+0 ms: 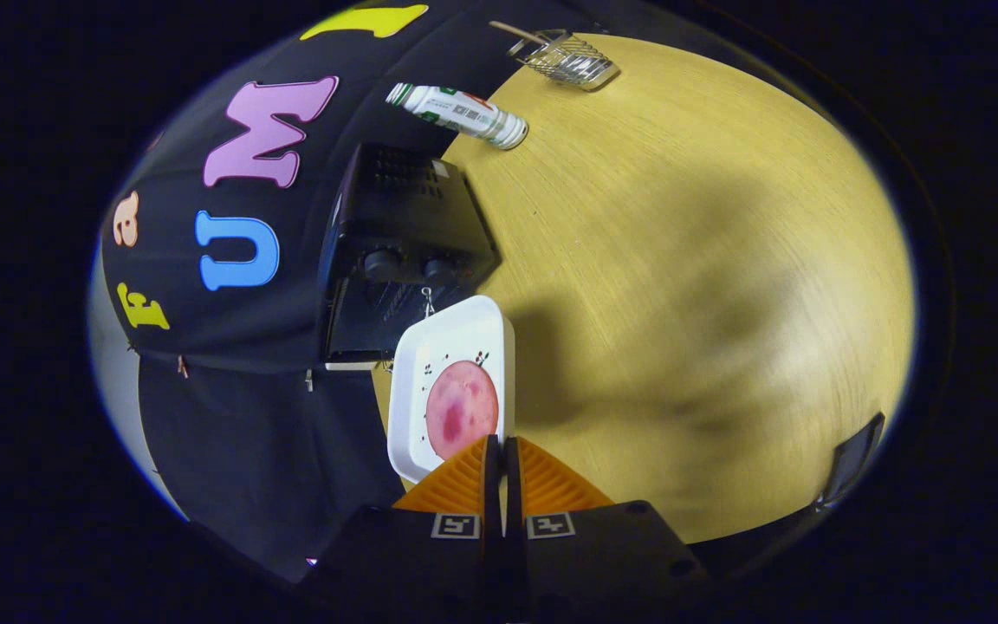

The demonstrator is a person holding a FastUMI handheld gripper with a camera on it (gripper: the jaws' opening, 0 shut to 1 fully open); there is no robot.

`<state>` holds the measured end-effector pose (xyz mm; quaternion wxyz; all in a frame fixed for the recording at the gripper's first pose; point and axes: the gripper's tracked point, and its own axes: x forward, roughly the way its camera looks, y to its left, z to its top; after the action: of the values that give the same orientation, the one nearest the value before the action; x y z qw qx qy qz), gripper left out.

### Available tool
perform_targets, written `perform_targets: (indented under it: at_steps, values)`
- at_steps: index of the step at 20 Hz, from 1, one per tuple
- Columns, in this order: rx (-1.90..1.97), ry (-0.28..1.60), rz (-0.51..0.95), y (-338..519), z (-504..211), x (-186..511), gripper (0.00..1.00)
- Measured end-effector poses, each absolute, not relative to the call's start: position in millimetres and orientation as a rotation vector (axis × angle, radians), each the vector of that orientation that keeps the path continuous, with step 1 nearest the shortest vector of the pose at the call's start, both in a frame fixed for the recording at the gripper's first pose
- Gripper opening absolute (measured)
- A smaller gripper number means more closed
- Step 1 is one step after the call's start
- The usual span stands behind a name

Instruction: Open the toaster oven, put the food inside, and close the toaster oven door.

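My gripper (pixel 499 455) is shut on the near rim of a white square plate (pixel 451 342), with both orange fingers (pixel 456 481) pressing on the thin edge. On the plate, just ahead of the fingertips, lies a round pink slice of meat (pixel 462 409). Beyond the plate a black toaster oven (pixel 404 221) stands on the wooden table against the booth's wall. Two knobs (pixel 382 262) show on its front. The plate's far edge reaches the dark door area (pixel 360 325) beside the knobs. I cannot tell whether the door is open or closed.
A white bottle with a green label (pixel 456 113) is beyond the oven. Farther off, a wire basket (pixel 564 59) sits on the table. Bare wooden tabletop (pixel 681 260) spreads to the side of the oven. A dark object (pixel 850 459) is at the table's edge.
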<state>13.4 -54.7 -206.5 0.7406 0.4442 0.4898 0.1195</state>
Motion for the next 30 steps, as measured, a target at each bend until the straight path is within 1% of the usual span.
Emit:
perform_targets:
  at_steps: [7,17,23,30]
  values:
    - [1.0,1.015,0.25,26,-195,20,0.05]
    - [1.044,0.835,0.117,104,-204,103,0.05]
    - [1.088,0.681,0.054,131,-215,156,0.05]
    - [1.198,0.492,-0.091,133,-210,209,0.05]
